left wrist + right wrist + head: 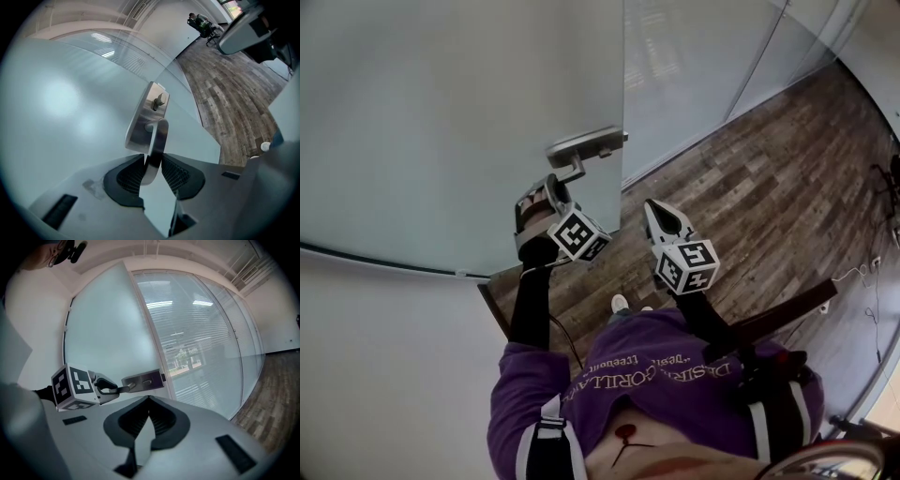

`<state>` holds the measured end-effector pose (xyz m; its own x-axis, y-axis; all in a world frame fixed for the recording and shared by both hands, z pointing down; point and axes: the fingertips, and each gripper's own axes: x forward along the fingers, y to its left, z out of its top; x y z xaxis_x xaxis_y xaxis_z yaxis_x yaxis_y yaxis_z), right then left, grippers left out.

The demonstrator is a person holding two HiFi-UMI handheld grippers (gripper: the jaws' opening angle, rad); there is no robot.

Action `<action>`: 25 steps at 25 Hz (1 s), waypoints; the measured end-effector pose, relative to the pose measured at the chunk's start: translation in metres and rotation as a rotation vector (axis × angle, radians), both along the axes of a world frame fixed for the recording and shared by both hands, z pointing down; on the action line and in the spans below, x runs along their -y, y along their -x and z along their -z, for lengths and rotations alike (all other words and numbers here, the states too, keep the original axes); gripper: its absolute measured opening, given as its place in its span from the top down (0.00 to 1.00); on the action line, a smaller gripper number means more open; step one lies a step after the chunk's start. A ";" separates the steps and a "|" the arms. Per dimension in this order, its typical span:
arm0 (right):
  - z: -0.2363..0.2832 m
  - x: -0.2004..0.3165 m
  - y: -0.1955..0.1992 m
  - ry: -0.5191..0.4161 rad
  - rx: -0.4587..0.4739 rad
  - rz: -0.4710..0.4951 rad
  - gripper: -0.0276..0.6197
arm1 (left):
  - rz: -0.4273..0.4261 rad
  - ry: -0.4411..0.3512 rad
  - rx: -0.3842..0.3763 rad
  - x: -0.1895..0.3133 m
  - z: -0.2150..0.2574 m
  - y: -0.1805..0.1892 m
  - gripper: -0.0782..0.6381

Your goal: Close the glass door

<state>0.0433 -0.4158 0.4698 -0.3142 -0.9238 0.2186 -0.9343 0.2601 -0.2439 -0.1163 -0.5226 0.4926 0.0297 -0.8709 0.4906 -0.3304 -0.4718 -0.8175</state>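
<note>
Left gripper [151, 158] clamps the handle [158, 136], lying level along the door [61, 108].

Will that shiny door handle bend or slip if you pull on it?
The door handle looks like solid metal, so it probably stays stiff. Its polished face may be slippery, though the left gripper has its ribbed jaws closed on it. The frosted glass door is big, so it likely feels heavy and swings slowly.

Left gripper [152, 161], arm stretched toward 12 o'clock, clamps the door handle [158, 136]. Right gripper [657, 210], at its 3 o'clock, has its jaws together and empty.
</note>
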 end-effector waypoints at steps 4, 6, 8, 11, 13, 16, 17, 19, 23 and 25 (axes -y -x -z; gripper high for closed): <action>-0.001 0.005 0.005 0.008 -0.008 -0.001 0.96 | -0.013 -0.002 0.017 0.006 0.003 -0.003 0.73; -0.004 0.011 0.009 0.014 -0.012 -0.002 0.96 | -0.019 -0.006 0.012 0.013 0.002 -0.002 0.73; -0.007 0.014 0.011 0.021 -0.015 -0.007 0.96 | -0.023 -0.011 0.007 0.018 0.002 -0.001 0.73; -0.007 0.013 0.007 0.021 -0.016 -0.015 0.96 | -0.023 -0.020 0.003 0.019 0.004 -0.003 0.73; -0.005 0.016 0.004 0.020 -0.017 -0.015 0.96 | -0.018 -0.021 -0.001 0.022 0.006 -0.004 0.73; -0.007 0.023 0.005 0.022 -0.014 -0.001 0.96 | -0.007 -0.019 -0.005 0.027 0.005 -0.003 0.73; -0.008 0.025 0.005 0.021 -0.013 0.005 0.96 | -0.003 -0.018 -0.006 0.029 0.004 -0.003 0.73; -0.008 0.032 0.004 0.019 -0.011 0.018 0.96 | 0.010 -0.013 -0.010 0.034 0.003 -0.002 0.73; -0.004 0.049 -0.004 0.022 -0.006 0.036 0.96 | 0.037 0.000 -0.014 0.042 0.003 -0.003 0.73; -0.001 0.057 -0.008 0.021 -0.004 0.051 0.96 | 0.051 0.009 -0.013 0.045 0.003 -0.003 0.73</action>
